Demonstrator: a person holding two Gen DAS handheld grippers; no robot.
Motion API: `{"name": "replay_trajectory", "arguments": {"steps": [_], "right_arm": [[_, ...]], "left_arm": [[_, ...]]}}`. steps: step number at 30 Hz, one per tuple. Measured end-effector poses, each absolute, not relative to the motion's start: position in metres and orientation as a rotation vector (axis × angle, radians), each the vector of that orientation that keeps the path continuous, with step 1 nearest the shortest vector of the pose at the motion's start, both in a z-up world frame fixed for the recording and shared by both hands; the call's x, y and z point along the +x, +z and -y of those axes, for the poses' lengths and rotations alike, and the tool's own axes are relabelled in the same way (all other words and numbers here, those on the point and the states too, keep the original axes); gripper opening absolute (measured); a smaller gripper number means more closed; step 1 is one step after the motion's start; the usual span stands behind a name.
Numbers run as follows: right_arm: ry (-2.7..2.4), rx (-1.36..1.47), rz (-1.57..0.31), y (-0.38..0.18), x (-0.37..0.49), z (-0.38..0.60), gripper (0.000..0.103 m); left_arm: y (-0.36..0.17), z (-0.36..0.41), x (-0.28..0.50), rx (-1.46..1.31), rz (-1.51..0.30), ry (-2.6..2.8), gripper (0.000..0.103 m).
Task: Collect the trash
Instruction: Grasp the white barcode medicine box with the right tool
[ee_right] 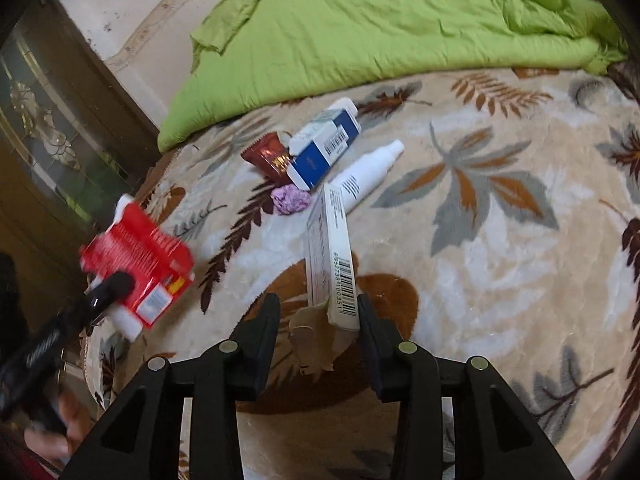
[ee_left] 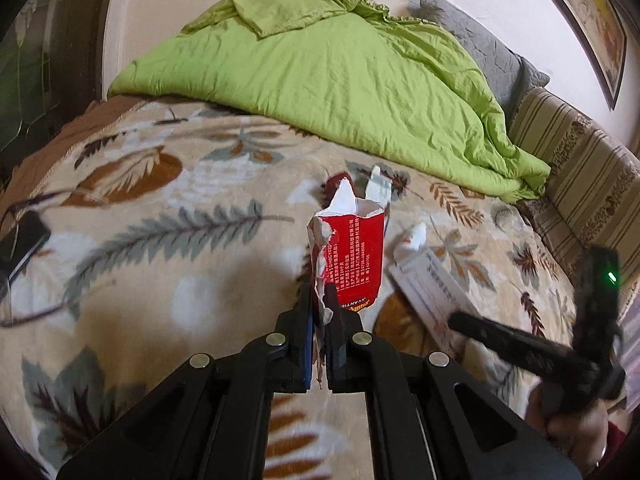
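Trash lies scattered on the leaf-patterned blanket [ee_right: 500, 240], and collecting is under way. The left gripper [ee_left: 319, 300] is clamped on the torn red carton [ee_left: 352, 256], pinching its ragged edge and holding it up above the bed, open torn mouth pointing away towards the green duvet [ee_left: 340, 72]. The right gripper [ee_right: 319, 308] stands spread wide, its jaws straddling the near end of the long white box [ee_right: 332, 256], not yet touching it as far as I can tell.

That box lies flat, long axis running from near to far, barcode end nearest. Beyond it, a white tube [ee_right: 366, 174] lies slanting far-right, cap end away; left of that sit a blue-and-white box [ee_right: 320, 152], a crumpled purple wad [ee_right: 291, 199] and a brown sachet [ee_right: 268, 156], close together.

The step in hand looks like grasping the white box. Next, I judge, the right jaws should close across its narrow width, then lift, keeping clear of the soft blanket pile
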State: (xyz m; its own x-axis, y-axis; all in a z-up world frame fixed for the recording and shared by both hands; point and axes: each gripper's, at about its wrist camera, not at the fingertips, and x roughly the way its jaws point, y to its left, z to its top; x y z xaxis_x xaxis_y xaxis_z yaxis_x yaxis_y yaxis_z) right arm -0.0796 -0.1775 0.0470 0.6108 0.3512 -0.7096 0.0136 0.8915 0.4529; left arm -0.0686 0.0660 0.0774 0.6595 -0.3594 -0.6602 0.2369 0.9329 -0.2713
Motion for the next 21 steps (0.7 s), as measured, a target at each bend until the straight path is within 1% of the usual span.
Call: {"name": "replay_trajectory", "arguments": {"steps": [6,7,8,12,18,21], "right_arm": [[0.168,0.395,-0.918,0.044,-0.070,0.167,0.041],[0.169,0.392,-0.916,0.044,-0.070,0.165,0.039],[0.164,0.378,-0.907,0.045,-0.070,0.164,0.023],[0.138,0.243,-0.816,0.066,-0.085,0.151,0.016],[0.090,0.184,-0.662,0.097,-0.111,0.148,0.015],[0.076,0.190,-0.625,0.105,-0.121,0.153,0.015]], "left_arm": [[0.078,-0.068,-0.081,-0.139,-0.767,-0.321,0.004],[0.079,-0.068,-0.082,-0.136,-0.761,-0.318,0.004],[0.079,-0.068,-0.081,-0.134,-0.759,-0.312,0.004],[0.076,-0.069,-0.077,-0.137,-0.772,-0.304,0.004],[0.077,-0.061,-0.074,-0.134,-0.755,-0.296,0.004],[0.079,-0.053,-0.077,-0.108,-0.740,-0.290,0.004]]}}
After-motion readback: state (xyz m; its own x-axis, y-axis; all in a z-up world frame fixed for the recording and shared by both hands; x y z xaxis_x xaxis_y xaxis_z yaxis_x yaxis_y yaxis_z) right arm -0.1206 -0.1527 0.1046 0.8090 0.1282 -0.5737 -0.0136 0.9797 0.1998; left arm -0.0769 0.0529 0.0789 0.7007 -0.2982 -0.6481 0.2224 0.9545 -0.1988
